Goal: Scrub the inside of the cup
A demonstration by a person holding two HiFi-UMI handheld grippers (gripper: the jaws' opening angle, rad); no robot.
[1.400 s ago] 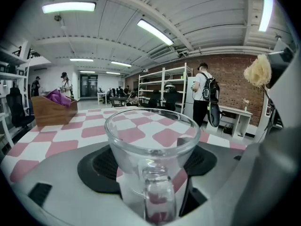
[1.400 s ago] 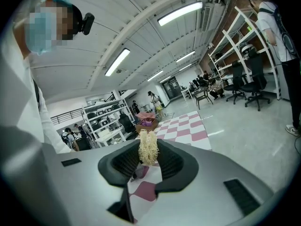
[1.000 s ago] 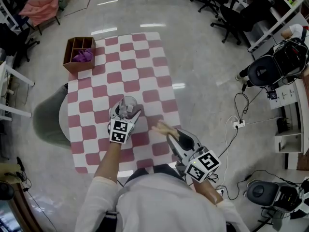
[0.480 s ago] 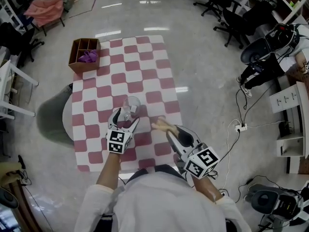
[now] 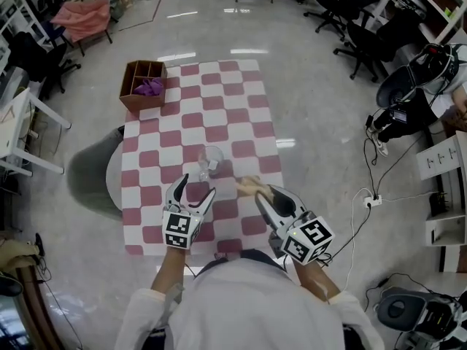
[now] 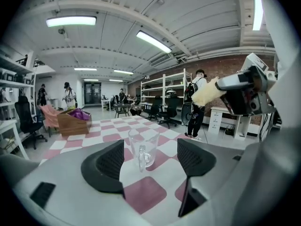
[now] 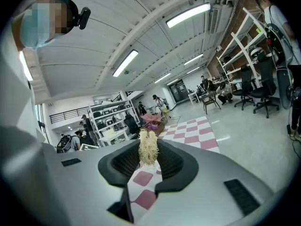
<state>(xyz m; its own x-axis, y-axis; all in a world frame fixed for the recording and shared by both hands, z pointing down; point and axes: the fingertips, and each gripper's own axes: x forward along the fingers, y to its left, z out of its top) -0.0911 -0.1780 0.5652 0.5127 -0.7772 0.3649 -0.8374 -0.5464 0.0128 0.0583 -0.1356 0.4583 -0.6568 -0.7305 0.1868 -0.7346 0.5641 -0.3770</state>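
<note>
We see the clear cup [image 5: 210, 159] upright on the checkered table [image 5: 241, 108], just beyond the left gripper [image 5: 197, 189]. Its jaws are wide apart and grip nothing. The right gripper [image 5: 264, 197] pinches a pale fibrous scrubber [image 7: 147, 147], near the cup but apart from it.

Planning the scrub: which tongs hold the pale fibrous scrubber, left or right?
The right tongs, shut on the pale straw-like fibrous scrubber; the left tongs are open, the clear glass cup standing beyond them.
</note>
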